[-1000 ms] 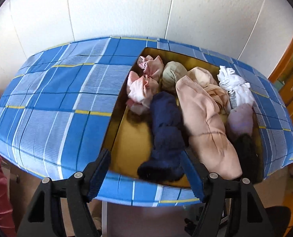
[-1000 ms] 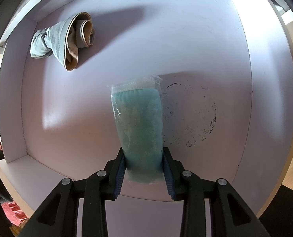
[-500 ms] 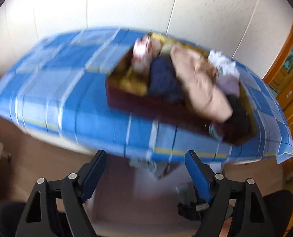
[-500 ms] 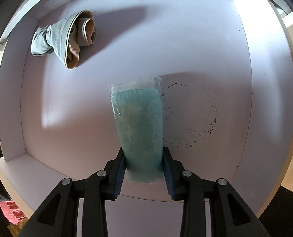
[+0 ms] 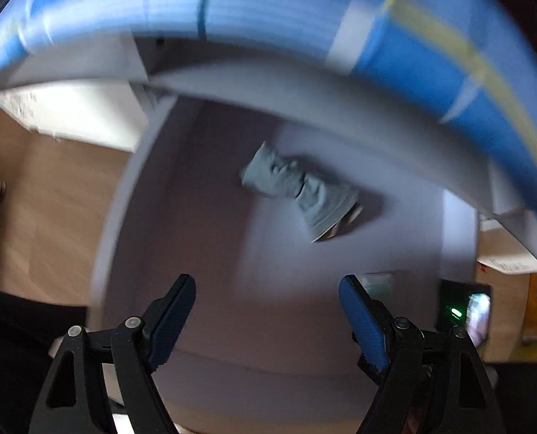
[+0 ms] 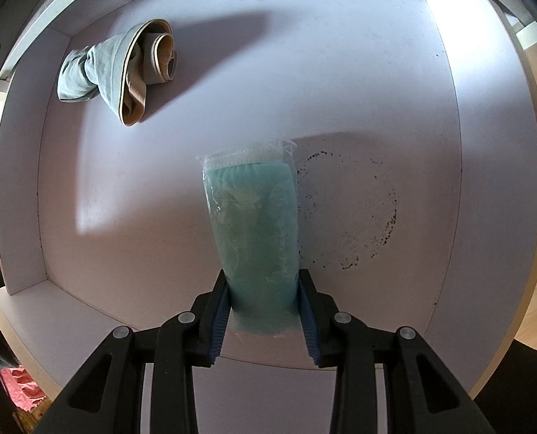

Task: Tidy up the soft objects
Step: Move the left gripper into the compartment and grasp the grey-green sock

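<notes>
The right gripper (image 6: 263, 311) is narrow and clamps the near end of a clear bag (image 6: 254, 224) packed with teal cloth; both blue pads (image 6: 220, 320) press into its sides. The bag reaches away from the gripper over the pale floor of a white drawer (image 6: 376, 83), its sealed end farthest off. In the far left corner of the drawer lies a rolled grey sock (image 6: 113, 68) with a tan cuff, well apart from the bag. To the right of the bag a ring of dark specks (image 6: 355, 209) marks the drawer floor.

The left gripper (image 5: 267, 316) stands wide with nothing between its fingers (image 5: 172, 316). Its view is blurred. It looks down into the same drawer (image 5: 203, 238), where the sock (image 5: 301, 191) lies ahead of the fingers and apart from them. Above the drawer hangs the edge of a blue checked cloth (image 5: 431, 61). A wooden floor (image 5: 44, 199) shows at the left, and at the right edge a dark device with a green light (image 5: 456, 313).

A second ago the left gripper looked across the cloth-covered worktop at a box of soft things, with its fingers closer together; half a second ago it had dropped to the worktop's edge, and now it faces the drawer, fingers wider. The right gripper, the bag and the sock have not shifted.
</notes>
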Action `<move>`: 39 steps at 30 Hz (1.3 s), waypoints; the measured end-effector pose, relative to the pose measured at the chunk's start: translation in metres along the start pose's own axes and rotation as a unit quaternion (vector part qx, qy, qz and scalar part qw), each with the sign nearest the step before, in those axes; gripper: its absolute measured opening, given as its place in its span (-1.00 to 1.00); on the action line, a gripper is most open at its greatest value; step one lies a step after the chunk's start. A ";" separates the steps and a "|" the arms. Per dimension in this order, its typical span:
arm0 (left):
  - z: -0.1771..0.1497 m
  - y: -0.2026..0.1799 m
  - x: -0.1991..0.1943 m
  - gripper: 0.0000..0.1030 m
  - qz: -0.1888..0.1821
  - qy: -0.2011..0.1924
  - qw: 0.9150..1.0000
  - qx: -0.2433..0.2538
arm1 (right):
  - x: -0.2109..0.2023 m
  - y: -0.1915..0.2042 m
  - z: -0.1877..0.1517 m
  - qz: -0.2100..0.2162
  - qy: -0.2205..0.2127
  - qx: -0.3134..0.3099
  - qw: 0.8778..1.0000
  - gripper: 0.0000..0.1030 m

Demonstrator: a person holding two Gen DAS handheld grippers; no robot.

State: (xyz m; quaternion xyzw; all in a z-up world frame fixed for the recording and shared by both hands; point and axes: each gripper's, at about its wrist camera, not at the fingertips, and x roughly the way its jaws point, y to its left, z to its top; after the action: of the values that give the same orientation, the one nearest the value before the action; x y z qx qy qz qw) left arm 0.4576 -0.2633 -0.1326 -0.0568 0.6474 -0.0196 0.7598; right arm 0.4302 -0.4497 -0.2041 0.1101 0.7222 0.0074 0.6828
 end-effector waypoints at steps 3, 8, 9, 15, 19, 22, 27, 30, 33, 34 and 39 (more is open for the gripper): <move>0.001 0.005 0.024 0.59 -0.009 0.020 0.998 -0.053 | 0.000 0.000 -0.001 0.003 -0.001 0.002 1.000 -0.30; 0.009 0.002 0.052 0.65 -0.031 0.043 0.992 -0.116 | 0.000 -0.005 0.000 0.009 -0.002 0.010 1.000 -0.30; 0.013 0.000 0.056 0.67 -0.036 0.043 0.991 -0.121 | 0.000 -0.007 0.000 0.010 -0.002 0.011 1.000 -0.30; 0.035 -0.005 0.079 0.74 -0.061 0.052 0.982 -0.173 | -0.001 -0.016 0.001 0.018 -0.002 0.019 1.000 -0.30; 0.048 -0.003 0.089 0.74 -0.069 0.051 0.976 -0.201 | -0.002 -0.020 0.001 0.022 0.000 0.022 1.000 -0.30; 0.055 -0.005 0.096 0.75 -0.064 0.054 0.974 -0.209 | -0.003 -0.023 0.002 0.021 0.000 0.021 1.000 -0.30; 0.067 -0.015 0.106 0.75 -0.032 0.061 0.980 -0.189 | -0.003 -0.027 0.001 0.025 0.000 0.025 0.999 -0.30; 0.069 -0.015 0.107 0.74 -0.006 0.059 0.984 -0.168 | -0.003 -0.028 0.001 0.027 0.000 0.027 0.999 -0.30; 0.067 -0.009 0.106 0.74 0.000 0.057 0.986 -0.158 | -0.003 -0.029 0.002 0.023 0.000 0.025 0.999 -0.30; 0.065 -0.006 0.105 0.74 0.000 0.057 0.986 -0.156 | -0.003 -0.028 0.003 0.021 0.001 0.025 0.999 -0.30; 0.046 0.004 0.098 0.74 0.011 0.059 0.989 -0.134 | -0.004 -0.025 0.003 0.019 0.000 0.023 1.000 -0.30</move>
State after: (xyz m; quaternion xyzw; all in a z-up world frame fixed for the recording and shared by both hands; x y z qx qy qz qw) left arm 0.5190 -0.2667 -0.2222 -0.1499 0.6883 0.0728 0.7060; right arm 0.4295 -0.4750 -0.2049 0.1401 0.7196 0.0037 0.6801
